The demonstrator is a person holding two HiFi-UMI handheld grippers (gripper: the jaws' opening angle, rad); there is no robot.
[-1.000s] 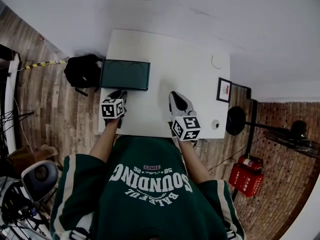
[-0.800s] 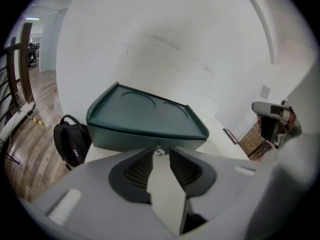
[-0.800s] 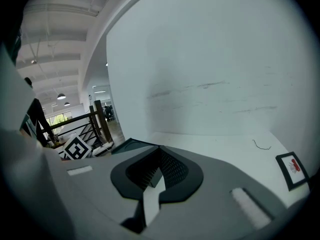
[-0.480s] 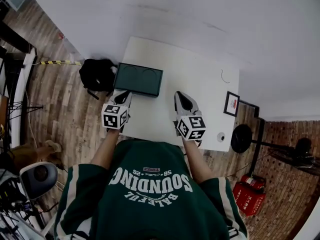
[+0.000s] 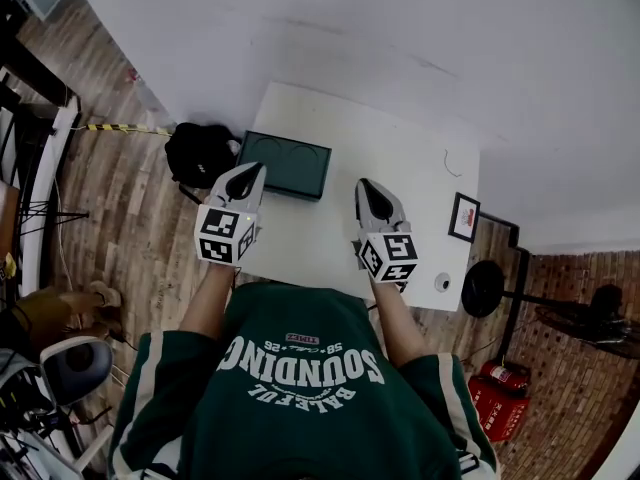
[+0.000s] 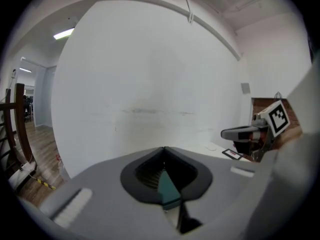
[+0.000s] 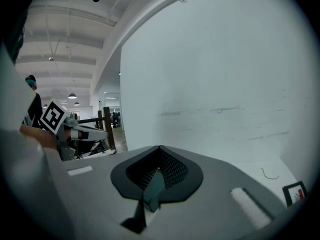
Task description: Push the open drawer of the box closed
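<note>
The dark green box (image 5: pixel 285 165) stands on the left back part of the white table (image 5: pixel 400 158). From above I cannot tell how its drawer stands. My left gripper (image 5: pixel 243 175) is raised over the box's front left corner, jaws shut and holding nothing. My right gripper (image 5: pixel 372 190) hovers over the table to the right of the box, also shut and empty. In the left gripper view the jaws (image 6: pixel 164 149) meet at the tip, with a sliver of the green box (image 6: pixel 167 189) showing below them. The right gripper view shows the same: jaws (image 7: pixel 159 147) closed, a green sliver (image 7: pixel 154 186) beneath.
A small framed picture (image 5: pixel 464 218) lies at the table's right edge, a small round white object (image 5: pixel 443 282) near the front right corner, a thin cable (image 5: pixel 452 160) at the back right. A black backpack (image 5: pixel 198 154) sits on the floor left of the table.
Both grippers have risen and moved forward toward the box. The left one now overlaps the box's front left corner in the head view. Both stay shut.
</note>
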